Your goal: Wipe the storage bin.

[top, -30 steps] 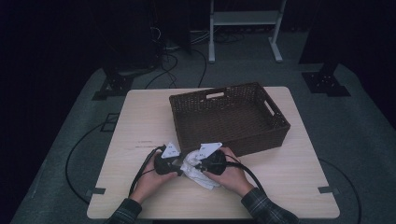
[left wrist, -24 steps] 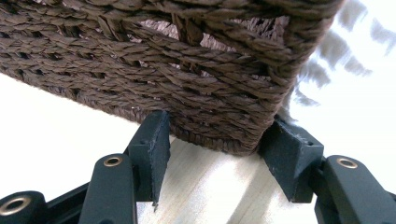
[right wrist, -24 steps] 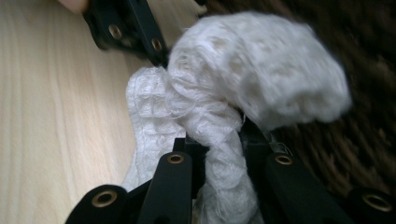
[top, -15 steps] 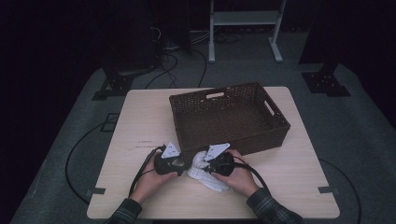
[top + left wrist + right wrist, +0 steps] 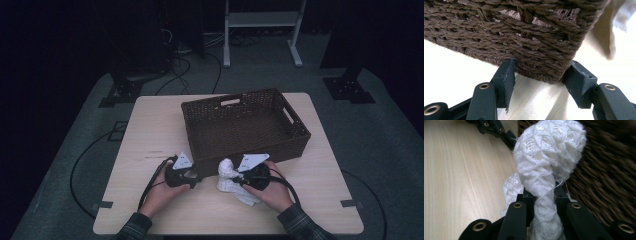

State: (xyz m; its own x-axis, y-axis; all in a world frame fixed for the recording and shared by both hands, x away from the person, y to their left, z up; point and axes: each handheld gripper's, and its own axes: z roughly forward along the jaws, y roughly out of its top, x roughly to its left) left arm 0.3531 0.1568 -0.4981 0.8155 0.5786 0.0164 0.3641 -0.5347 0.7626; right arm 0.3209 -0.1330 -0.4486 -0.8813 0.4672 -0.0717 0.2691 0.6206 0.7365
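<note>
A white knitted cloth [image 5: 226, 175] is bunched upright in front of the brown wicker basket [image 5: 245, 125]; its tail lies on the table. My right gripper [image 5: 236, 177] is shut on the cloth's twisted neck [image 5: 544, 192], and the puffed top [image 5: 549, 152] rises past the jaws beside the basket wall [image 5: 604, 182]. My left gripper [image 5: 196, 174] stands open to the cloth's left. Its jaws [image 5: 541, 73] straddle the basket's lower corner [image 5: 536, 45] with nothing held between them. The left gripper's black jaw [image 5: 499, 131] also shows beyond the cloth.
The light wooden table [image 5: 150, 130] has free room at left and along its front edge. The basket's inside is empty, with handle slots in its end walls. Cables [image 5: 150, 180] trail from both grippers toward the person. A white stand [image 5: 260, 20] is on the floor behind.
The left gripper has let go of the cloth and drawn slightly left. The right gripper has moved right and gathered the cloth, which now stands up in a bunch.
</note>
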